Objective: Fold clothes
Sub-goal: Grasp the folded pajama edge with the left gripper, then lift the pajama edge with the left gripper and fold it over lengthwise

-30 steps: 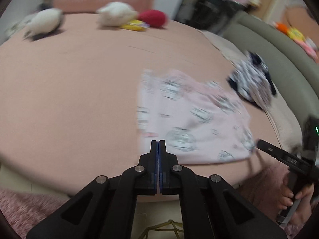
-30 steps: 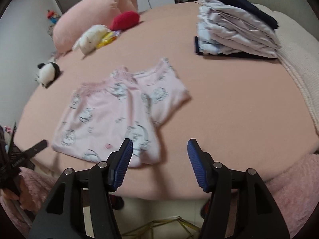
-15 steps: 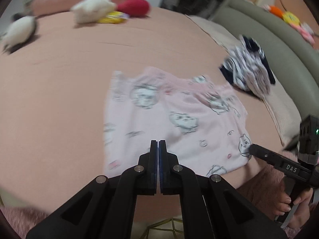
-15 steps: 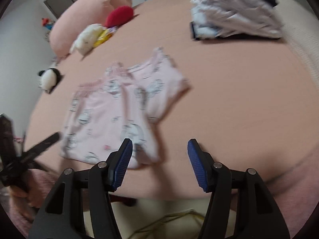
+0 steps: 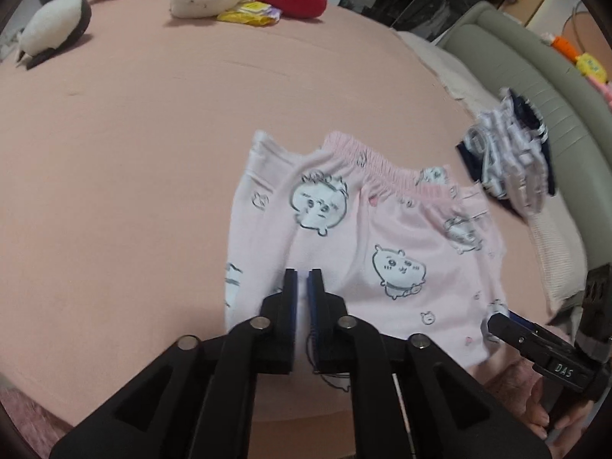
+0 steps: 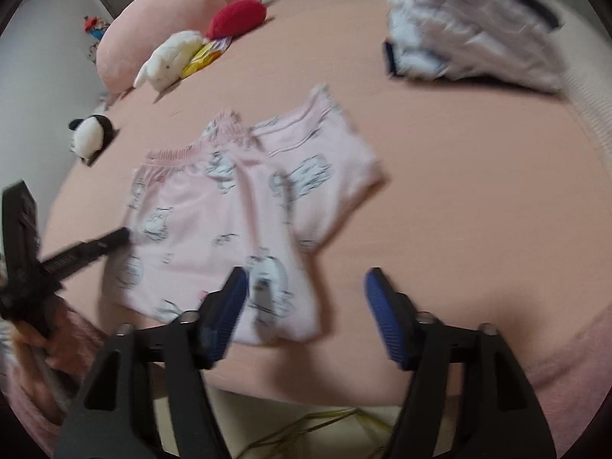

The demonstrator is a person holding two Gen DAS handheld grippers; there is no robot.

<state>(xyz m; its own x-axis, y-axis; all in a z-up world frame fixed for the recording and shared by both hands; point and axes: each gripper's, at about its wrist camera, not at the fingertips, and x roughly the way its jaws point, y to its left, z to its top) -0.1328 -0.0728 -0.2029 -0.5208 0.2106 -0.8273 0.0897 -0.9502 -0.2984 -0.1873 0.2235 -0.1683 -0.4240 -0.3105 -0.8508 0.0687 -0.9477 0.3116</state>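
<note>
The pink printed shorts (image 6: 214, 225) lay mid-frame on the bed (image 6: 459, 176), partly folded, one leg doubled; further folds seemingly remained. Left gripper (image 5: 302, 279) fingers narrow, nearly closed; right gripper (image 6: 306, 287) fingers wide.

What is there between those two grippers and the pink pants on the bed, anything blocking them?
Nothing visible. The pink pants lie flat on the bed, and both the left gripper and the right gripper are right at their near edge. The plush toys and the folded stack sit well beyond.
</note>
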